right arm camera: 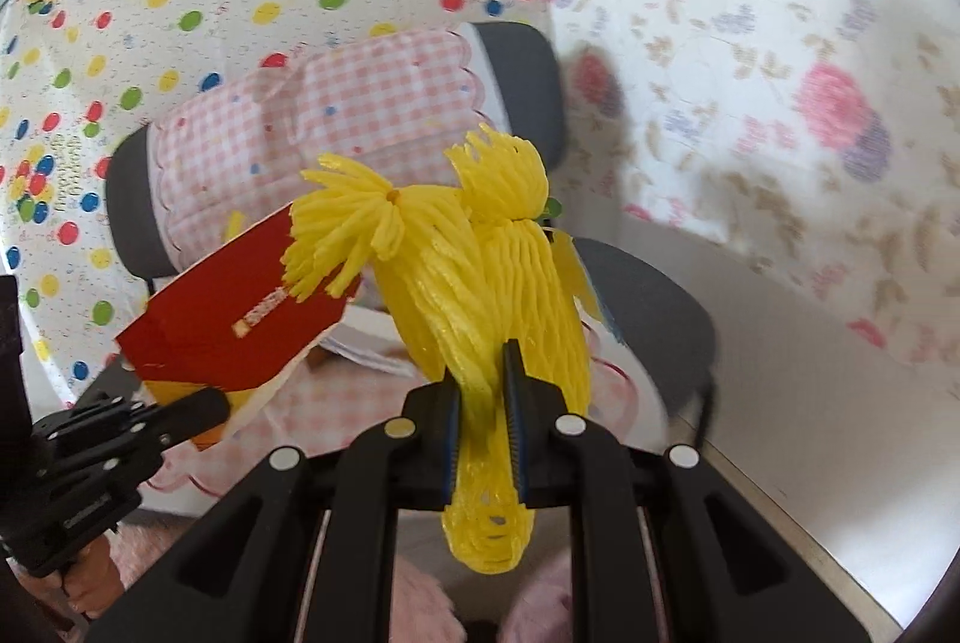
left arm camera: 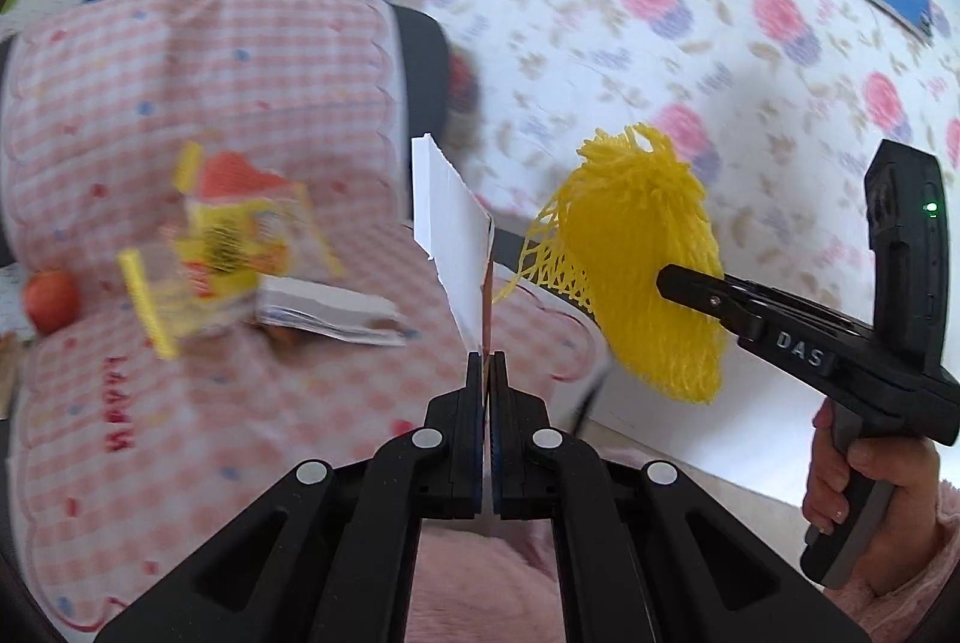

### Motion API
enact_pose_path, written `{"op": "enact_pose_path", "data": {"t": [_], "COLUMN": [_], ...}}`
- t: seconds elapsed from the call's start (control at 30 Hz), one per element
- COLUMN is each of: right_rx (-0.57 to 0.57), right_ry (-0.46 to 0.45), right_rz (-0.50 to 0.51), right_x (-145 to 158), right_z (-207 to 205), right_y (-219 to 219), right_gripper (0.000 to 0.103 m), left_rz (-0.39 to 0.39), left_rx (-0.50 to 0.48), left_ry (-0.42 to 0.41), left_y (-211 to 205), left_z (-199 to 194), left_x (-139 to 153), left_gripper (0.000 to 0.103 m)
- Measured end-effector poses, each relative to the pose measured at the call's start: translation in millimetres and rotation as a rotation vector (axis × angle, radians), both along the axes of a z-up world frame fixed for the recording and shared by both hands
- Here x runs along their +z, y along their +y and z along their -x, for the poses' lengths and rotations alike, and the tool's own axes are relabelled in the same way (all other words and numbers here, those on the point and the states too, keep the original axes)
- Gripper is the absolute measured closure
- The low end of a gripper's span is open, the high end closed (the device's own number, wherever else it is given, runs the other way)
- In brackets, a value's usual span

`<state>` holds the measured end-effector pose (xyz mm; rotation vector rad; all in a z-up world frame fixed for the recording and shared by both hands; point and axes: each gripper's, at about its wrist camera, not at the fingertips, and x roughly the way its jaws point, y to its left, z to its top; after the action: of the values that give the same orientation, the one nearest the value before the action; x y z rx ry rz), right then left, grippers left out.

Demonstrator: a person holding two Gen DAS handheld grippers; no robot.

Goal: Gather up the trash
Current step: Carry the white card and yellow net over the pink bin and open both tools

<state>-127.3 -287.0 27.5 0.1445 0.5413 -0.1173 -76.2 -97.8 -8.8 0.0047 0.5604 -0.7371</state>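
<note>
My left gripper point(left arm camera: 486, 356) is shut on a flat piece of card point(left arm camera: 447, 238), white on one face and red on the other point(right arm camera: 240, 319); it stands edge-on above the fingertips. My right gripper point(right arm camera: 483, 350) is shut on a yellow foam fruit net point(right arm camera: 480, 283), which bunches up and fans out above the pads. In the left wrist view the same yellow net point(left arm camera: 645, 259) hangs from the right gripper point(left arm camera: 666, 280), held by a hand at the right. In the right wrist view the left gripper point(right arm camera: 210, 403) shows at lower left.
A chair with a pink checked cushion point(left arm camera: 150, 103) stands ahead. On its seat lie yellow and orange wrappers point(left arm camera: 228, 241), a white paper packet point(left arm camera: 330, 313) and a small red fruit point(left arm camera: 53, 298). Patterned cloths point(right arm camera: 780, 43) hang behind. Pale floor point(right arm camera: 810, 433) at the right.
</note>
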Motion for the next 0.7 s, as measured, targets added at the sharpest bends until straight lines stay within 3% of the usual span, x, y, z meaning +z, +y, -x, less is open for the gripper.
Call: {"op": "enact_pose_path", "data": {"t": [0.23,0.4,0.7], "right_rx": [-0.101,-0.156,-0.233], "right_ry": [0.101,0.167,0.23], "right_rz": [-0.009,-0.026,-0.133], "right_x": [-29.6,-54.0,-84.6], "right_z": [50.2,78.8,106.6], "right_y": [-21.0,-28.5,-53.9], "right_gripper": [0.09,0.09,0.089], "left_rz": [-0.033,-0.047,-0.118], "left_rx": [-0.183,-0.262,-0.351], "left_ry": [0.045,0.113,0.161], "left_y": [-47.8,-65.7,-102.2], "left_z": [25.2,36.5,49.6], "left_x": [-25.6,-48.4,-73.7], "left_gripper": [0.101,0.101,0.101]}}
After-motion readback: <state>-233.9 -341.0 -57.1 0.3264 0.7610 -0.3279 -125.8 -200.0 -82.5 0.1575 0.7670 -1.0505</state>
